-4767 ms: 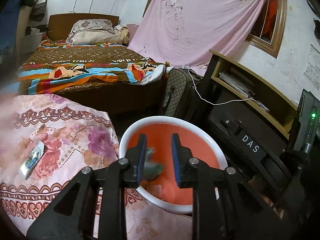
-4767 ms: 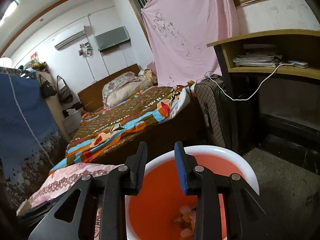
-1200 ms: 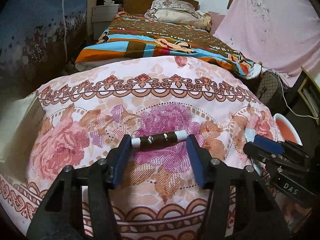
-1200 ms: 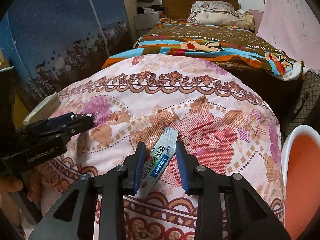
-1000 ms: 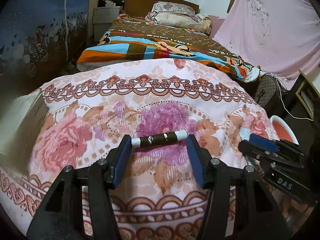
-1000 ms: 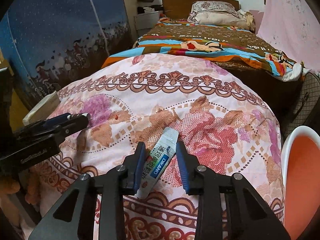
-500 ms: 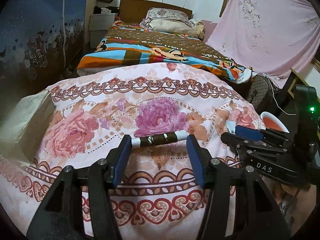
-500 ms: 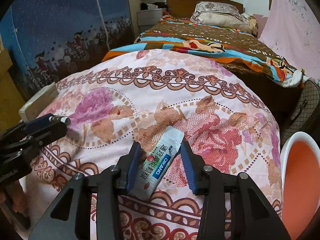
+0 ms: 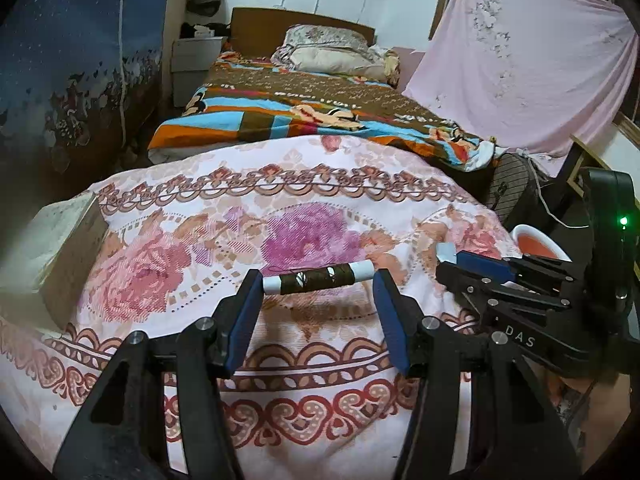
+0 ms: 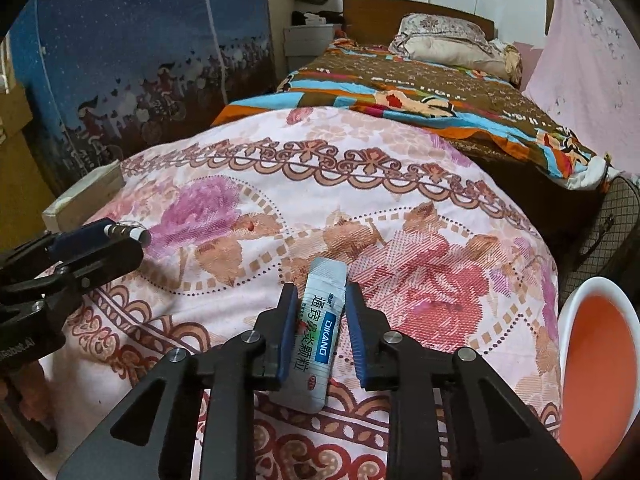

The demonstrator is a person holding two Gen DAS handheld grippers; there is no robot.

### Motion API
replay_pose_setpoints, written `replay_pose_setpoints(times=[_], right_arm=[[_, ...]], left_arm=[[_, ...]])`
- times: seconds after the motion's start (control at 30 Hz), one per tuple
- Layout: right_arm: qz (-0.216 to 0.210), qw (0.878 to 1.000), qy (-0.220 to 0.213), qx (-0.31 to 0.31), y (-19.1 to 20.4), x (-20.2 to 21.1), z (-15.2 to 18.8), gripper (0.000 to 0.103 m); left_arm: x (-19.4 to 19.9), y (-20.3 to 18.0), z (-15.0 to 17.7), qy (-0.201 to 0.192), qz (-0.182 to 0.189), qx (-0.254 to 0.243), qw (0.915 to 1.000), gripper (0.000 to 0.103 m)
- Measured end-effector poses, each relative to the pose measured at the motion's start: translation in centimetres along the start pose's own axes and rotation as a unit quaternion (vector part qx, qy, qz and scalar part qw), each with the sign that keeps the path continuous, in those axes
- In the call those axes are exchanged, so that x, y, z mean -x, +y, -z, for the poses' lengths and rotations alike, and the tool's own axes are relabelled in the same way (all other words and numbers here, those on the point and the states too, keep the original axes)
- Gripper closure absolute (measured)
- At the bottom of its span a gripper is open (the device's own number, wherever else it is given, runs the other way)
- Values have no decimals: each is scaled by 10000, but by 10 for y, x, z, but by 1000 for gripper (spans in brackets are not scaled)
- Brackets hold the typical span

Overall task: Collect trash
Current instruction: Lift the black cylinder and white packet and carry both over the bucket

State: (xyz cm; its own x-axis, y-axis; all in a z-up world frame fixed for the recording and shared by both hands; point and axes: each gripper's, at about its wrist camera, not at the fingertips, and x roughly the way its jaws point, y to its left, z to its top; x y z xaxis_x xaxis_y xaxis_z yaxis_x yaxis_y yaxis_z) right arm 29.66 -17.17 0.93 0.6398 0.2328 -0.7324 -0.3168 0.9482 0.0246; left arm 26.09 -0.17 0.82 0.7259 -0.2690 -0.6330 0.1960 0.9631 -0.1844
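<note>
My left gripper [image 9: 318, 278] is shut on a thread spool [image 9: 318, 274], white with dark brown thread, held crosswise between the blue pads above the floral cloth. It also shows at the left of the right wrist view [image 10: 128, 232]. My right gripper [image 10: 318, 294] is shut on a white medicine sachet [image 10: 318, 336] with a blue DIKANG label, held just above the cloth. The sachet's tip pokes out in the left wrist view [image 9: 446, 250]. The orange basin with a white rim [image 10: 600, 364] stands to the right, below the cloth's edge.
A floral pink cloth [image 10: 360, 208] covers the rounded table. A pale box [image 9: 44, 248] sits at its left edge. A bed with a striped blanket [image 9: 320, 112] lies behind, a pink sheet [image 9: 520, 64] hangs at the right, and a blue curtain [image 10: 140, 52] at the left.
Both grippers have lifted and drawn back a little from the cloth, each still holding its item. The right gripper has shifted toward the basin side.
</note>
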Motion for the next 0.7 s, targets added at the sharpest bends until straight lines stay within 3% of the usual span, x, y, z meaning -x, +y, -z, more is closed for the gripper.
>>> replay_pose_setpoints(times=[0.2,0.4,0.7], right_arm=[[23,9978,-659,11,0,25,2,82],[-71,9871,-1592,-140,-5,59,7,81],[-59,9527,-3039,-49,-2,110,22,81]], left_arm=[[17,-11,1,-408,255,-172,9987,63],[31,-21,1,-882,406,-315,9948,63],[64,-40,7,-1845,447,-655,9796,63]])
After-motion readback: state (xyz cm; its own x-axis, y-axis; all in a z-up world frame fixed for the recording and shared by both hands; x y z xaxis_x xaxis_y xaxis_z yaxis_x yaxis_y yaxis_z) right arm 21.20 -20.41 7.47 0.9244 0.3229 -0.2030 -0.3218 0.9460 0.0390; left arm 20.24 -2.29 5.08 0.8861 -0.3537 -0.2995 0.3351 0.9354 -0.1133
